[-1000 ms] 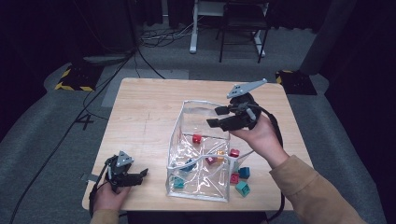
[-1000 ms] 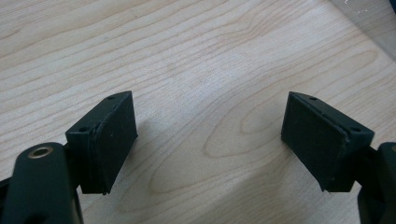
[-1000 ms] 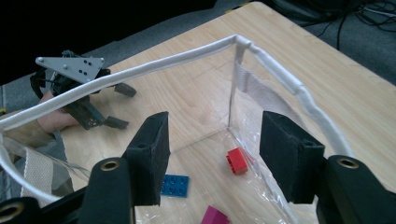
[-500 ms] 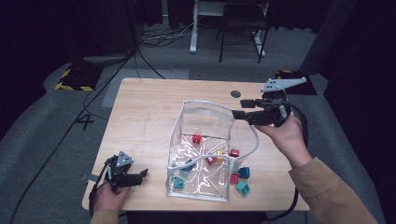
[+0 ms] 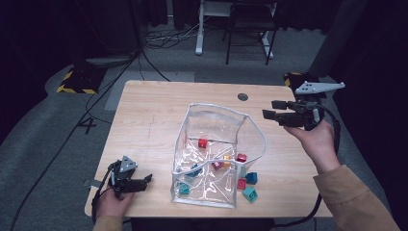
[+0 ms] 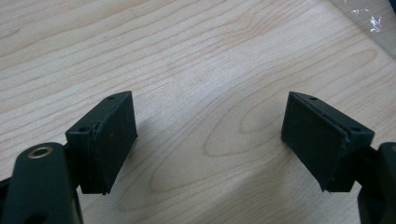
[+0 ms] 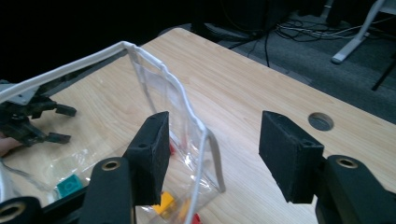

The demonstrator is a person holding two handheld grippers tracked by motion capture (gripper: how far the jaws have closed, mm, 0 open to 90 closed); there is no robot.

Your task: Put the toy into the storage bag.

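Resting at the worktop's (image 5: 154, 115) near-left corner, the left gripper (image 5: 144, 181) sat w/ jaws wide, nothing between. Mid-worktop stood the clear bag (image 5: 216, 159), coloured blocks (image 5: 219, 164) inside, two teal blocks (image 5: 250, 186) just beside it. Farther right, the right gripper (image 5: 273, 109) hovered empty, jaws apart, off the bag's rim.

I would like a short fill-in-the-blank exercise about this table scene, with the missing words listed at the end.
1. The small coloured blocks lie inside and beside a clear plastic ____ with a white rim.
2. The jaws of the left gripper stand ____, with only bare table between them.
3. The right gripper is held by a hand above the table's ____ edge.
4. Two teal blocks lie on the table ____ the bag.

Missing words: bag; open; right; outside
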